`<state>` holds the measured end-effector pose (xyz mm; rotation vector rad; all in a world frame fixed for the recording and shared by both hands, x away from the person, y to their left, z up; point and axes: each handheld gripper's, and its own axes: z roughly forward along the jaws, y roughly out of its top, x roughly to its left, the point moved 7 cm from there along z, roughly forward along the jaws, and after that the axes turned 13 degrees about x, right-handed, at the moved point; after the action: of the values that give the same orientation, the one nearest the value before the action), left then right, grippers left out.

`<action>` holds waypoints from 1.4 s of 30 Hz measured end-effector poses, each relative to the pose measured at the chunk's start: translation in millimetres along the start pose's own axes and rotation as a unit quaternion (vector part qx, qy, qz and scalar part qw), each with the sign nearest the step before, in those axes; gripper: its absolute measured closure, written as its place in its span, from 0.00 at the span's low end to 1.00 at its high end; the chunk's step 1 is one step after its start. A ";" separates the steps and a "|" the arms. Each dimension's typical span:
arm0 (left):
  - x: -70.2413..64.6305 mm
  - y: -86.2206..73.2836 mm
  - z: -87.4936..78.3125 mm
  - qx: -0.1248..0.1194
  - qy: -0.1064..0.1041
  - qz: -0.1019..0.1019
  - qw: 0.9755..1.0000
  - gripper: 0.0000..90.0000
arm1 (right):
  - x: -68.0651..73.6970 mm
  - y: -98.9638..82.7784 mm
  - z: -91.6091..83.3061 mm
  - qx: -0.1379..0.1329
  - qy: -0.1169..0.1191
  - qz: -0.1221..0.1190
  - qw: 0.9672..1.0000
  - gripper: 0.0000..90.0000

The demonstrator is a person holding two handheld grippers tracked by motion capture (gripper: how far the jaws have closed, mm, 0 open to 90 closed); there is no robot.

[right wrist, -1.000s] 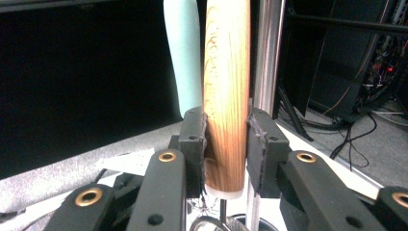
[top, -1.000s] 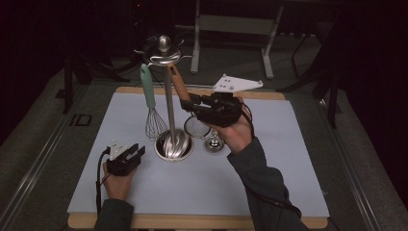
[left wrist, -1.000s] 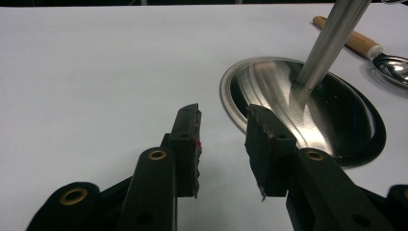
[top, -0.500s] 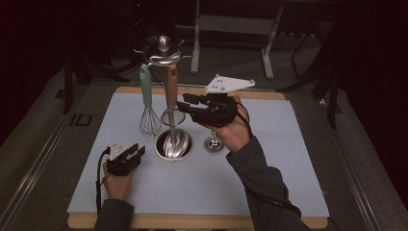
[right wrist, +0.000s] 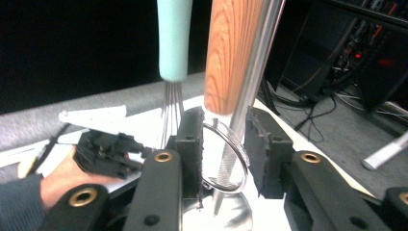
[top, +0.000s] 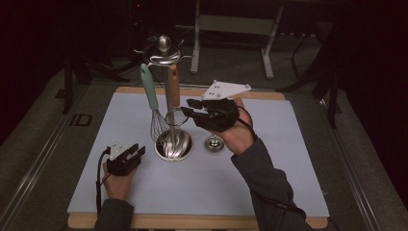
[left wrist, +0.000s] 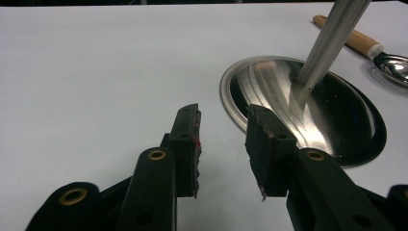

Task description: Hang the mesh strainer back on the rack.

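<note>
High view: a steel utensil stand point(top: 166, 86) rises from its round dished base point(top: 174, 144) near the middle of the desk point(top: 288, 144), which is covered by a pale mat. From the hooks at the stand's top hang a whisk with a mint-green handle point(top: 150, 98) and a strainer with a wooden handle point(top: 172, 86), side by side, the whisk on the left. The right gripper point(top: 188, 109) is held up off the desk just to the right of the pole, jaws pointing left at the strainer's wire ring. In the right gripper view the ring point(right wrist: 226, 156) sits between the two black jaws, which have just been closing; the left jaw is against the ring's rim, while I cannot tell whether the right jaw touches it, so this is no firm clamp. The stand's pole runs through the same gap behind the ring. A small round metal piece point(top: 214, 143) lies on the mat beside the base, under the right hand.

The left gripper point(top: 135, 151) rests low near the front left of the desk, just left of the base, jaws released with nothing between them. The left gripper view shows its pads point(left wrist: 188, 144) apart over bare mat, the base's rim just beyond.
</note>
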<state>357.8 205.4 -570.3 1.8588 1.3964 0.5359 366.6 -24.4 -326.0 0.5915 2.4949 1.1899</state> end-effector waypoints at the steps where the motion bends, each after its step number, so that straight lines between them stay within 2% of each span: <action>1: 0.0 0.0 0.0 0.000 0.000 0.001 1.000 0.73 | 0.5 -3.3 0.6 0.010 -0.006 -0.006 1.000 0.78; 5: 0.2 0.1 0.2 0.000 -0.001 -0.002 1.000 0.73 | 0.6 -10.2 3.2 0.030 -0.022 -0.025 0.999 0.79; 15: 0.0 0.0 0.4 0.002 0.000 0.001 1.000 0.73 | -2.1 -28.2 10.0 0.065 -0.034 -0.042 0.996 0.78; 25: -0.1 -0.1 0.3 0.002 0.000 0.002 1.000 0.73 | -5.6 -43.8 13.9 0.088 -0.037 -0.043 0.995 0.78; 31: 0.2 0.0 0.5 0.002 0.000 0.001 1.000 0.73 | -9.9 -59.0 16.0 0.108 -0.042 -0.045 0.992 0.78; 42: -0.1 0.0 0.4 0.001 0.000 0.000 1.000 0.73 | -17.0 -78.6 12.0 0.121 -0.045 -0.035 0.991 0.77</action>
<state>358.0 205.2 -570.5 1.8613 1.3970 0.5337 368.6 -69.6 -393.6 0.5974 2.5784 0.8237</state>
